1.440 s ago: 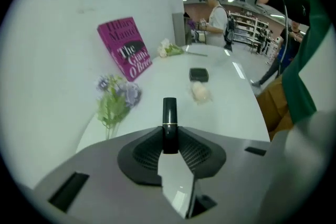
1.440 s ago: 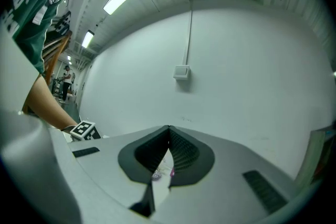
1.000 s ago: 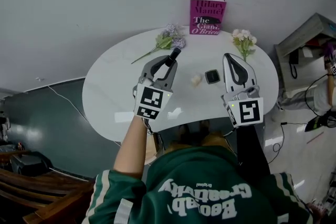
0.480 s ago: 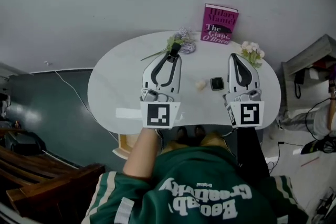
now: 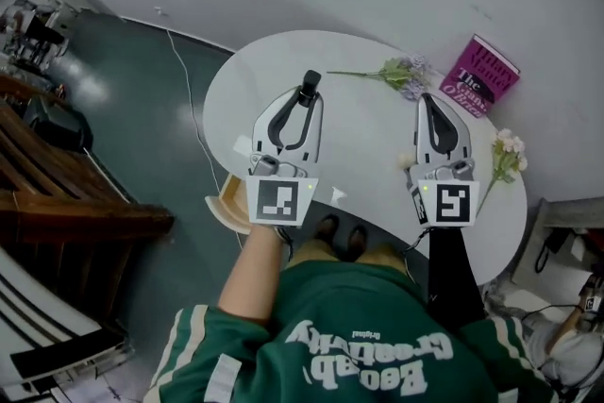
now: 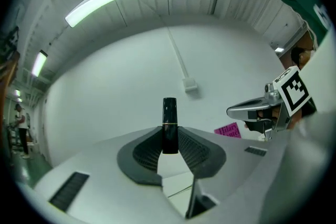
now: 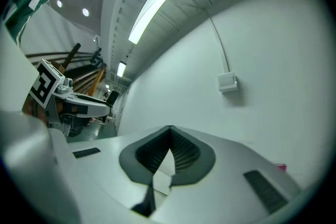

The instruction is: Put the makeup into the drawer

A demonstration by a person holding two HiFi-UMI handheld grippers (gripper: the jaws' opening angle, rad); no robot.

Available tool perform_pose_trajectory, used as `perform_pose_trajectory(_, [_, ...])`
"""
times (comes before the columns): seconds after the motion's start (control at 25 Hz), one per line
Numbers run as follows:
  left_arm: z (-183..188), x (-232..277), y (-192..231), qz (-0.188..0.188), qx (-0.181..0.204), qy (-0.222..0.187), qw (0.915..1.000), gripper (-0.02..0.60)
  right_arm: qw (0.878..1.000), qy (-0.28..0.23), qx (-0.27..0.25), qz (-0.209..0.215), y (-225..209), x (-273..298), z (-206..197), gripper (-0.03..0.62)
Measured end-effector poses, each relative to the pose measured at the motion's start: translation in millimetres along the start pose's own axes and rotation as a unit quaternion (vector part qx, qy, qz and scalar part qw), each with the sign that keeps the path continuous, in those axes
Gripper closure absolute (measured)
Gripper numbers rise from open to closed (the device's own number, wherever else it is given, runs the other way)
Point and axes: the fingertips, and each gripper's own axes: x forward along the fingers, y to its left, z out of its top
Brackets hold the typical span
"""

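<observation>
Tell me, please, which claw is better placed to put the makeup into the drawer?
Left. The left claw is clamped on the black lipstick, and what looks like the open drawer pokes out on its side. The right claw is shut and empty.

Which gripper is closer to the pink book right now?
Right. The right gripper is close beside the pink book; the left gripper, clamping the lipstick, is farther off across the table.
</observation>
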Motion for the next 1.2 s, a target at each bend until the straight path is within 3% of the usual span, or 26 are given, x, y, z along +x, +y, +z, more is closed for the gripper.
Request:
perform_pose_trajectory(0.2, [0.1, -58.3, 47.7, 0.094, 0.040, 0.028, 0.9944, 0.477, 0.995, -0.020, 0.026, 0.099, 68.4, 32.4, 2.6, 0.597])
perform_pose_trajectory(0.4, [4.3, -116.4, 89.6, 0.167, 0.050, 0.047, 0.9835, 0.477, 0.982, -0.036, 0.044, 0.178, 145.1, 52.3, 14.6, 0.597])
perform_pose_trajectory(0.56, [12.4, -154.8, 119.2, 0.205, 0.058, 0.056, 0.9755, 0.477, 0.973, -0.048, 0.046, 0.219, 201.9, 58.9, 28.3, 0.597])
perform_pose_trajectory(0.68, [4.7, -167.9, 132.4, 0.204, 0.080, 0.073, 0.9731, 0.477, 0.968, -0.050, 0.044, 0.244, 234.7, 62.5, 34.5, 0.597])
perform_pose_trajectory(0.8, [-44.9, -187.1, 141.3, 0.203, 0.059, 0.120, 0.9700, 0.477, 0.966, -0.053, 0.048, 0.249, 249.2, 64.3, 41.2, 0.597])
perform_pose_trajectory(0.88, [-94.9, -205.6, 144.9, 0.205, 0.031, 0.171, 0.9632, 0.477, 0.966, -0.038, 0.038, 0.252, 254.5, 64.4, 32.3, 0.597])
perform_pose_trajectory(1.08, [-216.7, -252.5, 140.5, 0.196, -0.035, 0.290, 0.9362, 0.477, 0.970, -0.012, 0.031, 0.240, 255.0, 68.8, 15.3, 0.597])
perform_pose_trajectory(1.2, [-282.8, -273.3, 126.6, 0.163, -0.054, 0.357, 0.9180, 0.477, 0.973, -0.002, 0.032, 0.230, 252.9, 73.4, 6.7, 0.597])
